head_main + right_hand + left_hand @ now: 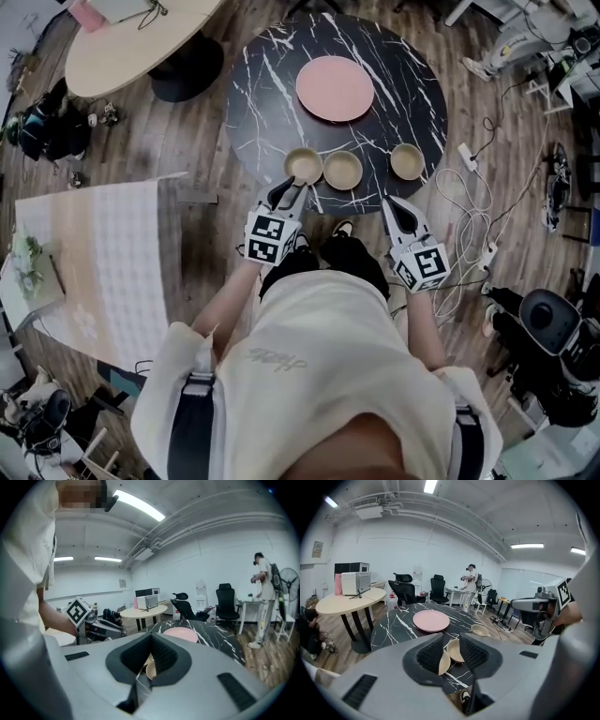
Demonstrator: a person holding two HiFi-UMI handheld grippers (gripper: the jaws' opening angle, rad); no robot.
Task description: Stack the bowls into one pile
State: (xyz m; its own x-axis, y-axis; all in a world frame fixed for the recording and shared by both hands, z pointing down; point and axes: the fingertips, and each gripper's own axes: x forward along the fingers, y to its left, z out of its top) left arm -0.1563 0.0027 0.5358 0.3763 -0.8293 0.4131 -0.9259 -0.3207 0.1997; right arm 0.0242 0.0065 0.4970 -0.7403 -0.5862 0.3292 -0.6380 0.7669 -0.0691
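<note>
Three beige bowls stand in a row along the near edge of the black marble table (272, 103): a left bowl (304, 166), a middle bowl (343, 170) and a right bowl (407, 161). Behind them lies a pink plate (335, 88). My left gripper (287, 193) hovers just short of the left bowl, open by a narrow gap with nothing gripped. In the left gripper view that gripper (451, 637) frames two bowls (454, 649), and the third bowl (479, 629) sits farther right. My right gripper (400, 208) is shut and empty, off the table edge below the right bowl.
A round beige table (131, 47) stands at the far left. White cables and a power strip (466, 155) lie on the wood floor to the right. A black office chair (562, 347) is at the lower right, a patterned mat (103, 262) at the left.
</note>
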